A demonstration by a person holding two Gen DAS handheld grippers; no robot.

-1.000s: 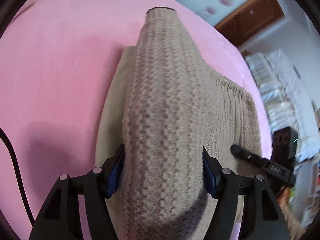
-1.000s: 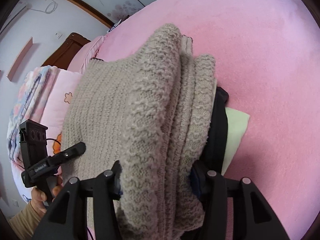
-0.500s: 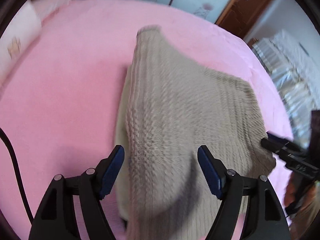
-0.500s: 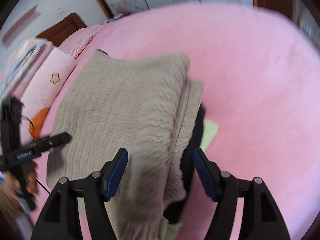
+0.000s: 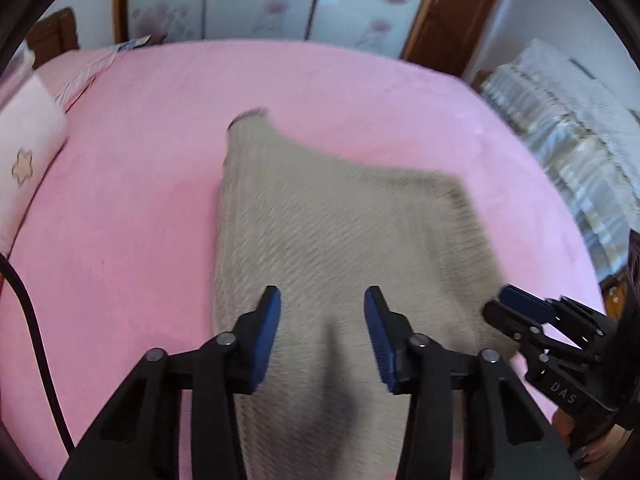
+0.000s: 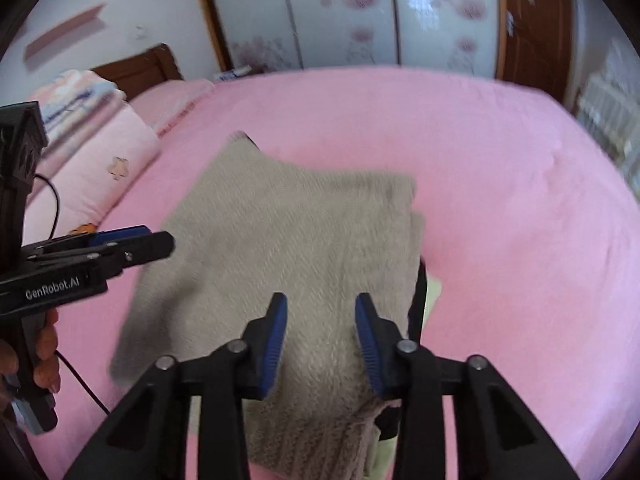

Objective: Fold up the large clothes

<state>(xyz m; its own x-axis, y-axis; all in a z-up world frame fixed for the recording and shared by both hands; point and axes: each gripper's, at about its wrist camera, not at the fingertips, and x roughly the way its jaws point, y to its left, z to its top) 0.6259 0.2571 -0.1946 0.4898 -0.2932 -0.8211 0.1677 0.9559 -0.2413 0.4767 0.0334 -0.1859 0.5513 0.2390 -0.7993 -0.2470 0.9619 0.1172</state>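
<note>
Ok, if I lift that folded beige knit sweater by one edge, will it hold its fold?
Probably not. The beige knit sweater looks soft and thick, so it would likely droop and unfold. Its layers sit loosely stacked at the right edge, so they may slide apart. It rests on other folded garments, which may shift too.

Bed: pink sheet (image 6: 500,200), wooden headboard (image 6: 140,66)
Wardrobe: sliding doors (image 6: 360,12), pink blossom print
Door: brown wood (image 5: 452,8)
Walls: white

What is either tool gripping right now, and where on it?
Nothing is held. Left tool and right tool are above the folded beige sweater, jaws closing on air.
</note>
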